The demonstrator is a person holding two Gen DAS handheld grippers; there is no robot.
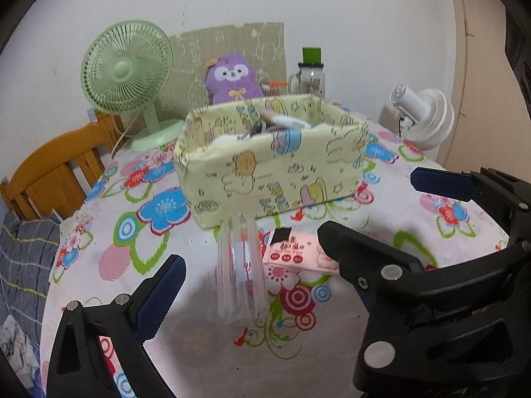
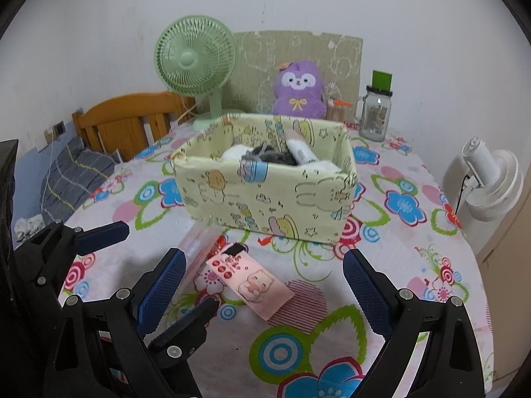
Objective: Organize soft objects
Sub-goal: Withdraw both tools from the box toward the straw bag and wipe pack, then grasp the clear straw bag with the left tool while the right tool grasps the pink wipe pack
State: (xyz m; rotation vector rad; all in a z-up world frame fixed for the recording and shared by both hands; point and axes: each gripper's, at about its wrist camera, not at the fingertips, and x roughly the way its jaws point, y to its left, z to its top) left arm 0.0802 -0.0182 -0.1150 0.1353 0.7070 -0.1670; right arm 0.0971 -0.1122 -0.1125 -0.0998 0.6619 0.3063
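Note:
A pale yellow cartoon-print fabric box (image 1: 265, 179) (image 2: 265, 192) stands mid-table with white and grey soft items (image 2: 278, 156) inside. In front of it lie a clear ribbed air-pillow bag (image 1: 240, 268) (image 2: 199, 242) and a pink wet-wipes pack (image 2: 249, 278) (image 1: 295, 255). A purple plush toy (image 1: 232, 79) (image 2: 298, 91) sits behind the box. My left gripper (image 1: 252, 265) is open around the clear bag, not touching it. My right gripper (image 2: 265, 282) is open above the pink pack. The right gripper also shows in the left wrist view (image 1: 375, 219), the left one in the right wrist view (image 2: 156, 268).
A green desk fan (image 1: 129, 79) (image 2: 199, 66) stands back left, a glass jar with a green lid (image 1: 310, 73) (image 2: 376, 112) back right, a white fan (image 1: 421, 116) (image 2: 491, 182) at the right edge. A wooden chair (image 2: 132, 122) and a grey pillow (image 2: 76, 179) are left of the floral tablecloth (image 2: 398, 265).

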